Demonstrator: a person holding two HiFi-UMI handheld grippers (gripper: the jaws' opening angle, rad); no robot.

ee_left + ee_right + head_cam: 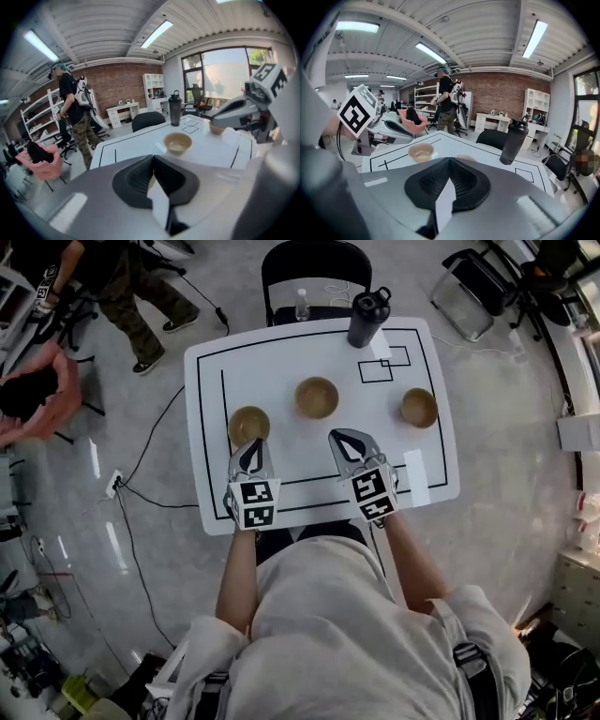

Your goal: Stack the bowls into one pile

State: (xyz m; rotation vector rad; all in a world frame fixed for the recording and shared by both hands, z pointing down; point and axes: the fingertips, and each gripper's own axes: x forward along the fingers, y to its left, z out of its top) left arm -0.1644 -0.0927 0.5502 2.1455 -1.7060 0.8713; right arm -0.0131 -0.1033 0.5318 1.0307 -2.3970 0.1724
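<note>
Three tan bowls stand in a row on the white table (pixel 281 357): the left bowl (pixel 248 425), the middle bowl (pixel 317 397) and the right bowl (pixel 419 408). My left gripper (pixel 251 451) is shut and empty, its tips just short of the left bowl. My right gripper (pixel 344 440) is also shut and empty, pointing at the middle bowl from a little nearer me. In the left gripper view the shut left gripper (pixel 152 158) hides the left bowl; the middle bowl (pixel 177 143) lies ahead to the right. In the right gripper view the right gripper (pixel 449 159) is shut; the left bowl (pixel 421 152) shows.
A black shaker bottle (pixel 367 318) stands at the table's far edge beside taped black squares (pixel 382 365). A black chair (pixel 314 273) with a water bottle (pixel 302 306) is behind the table. A person (pixel 122 287) stands far left; cables (pixel 141 493) run on the floor.
</note>
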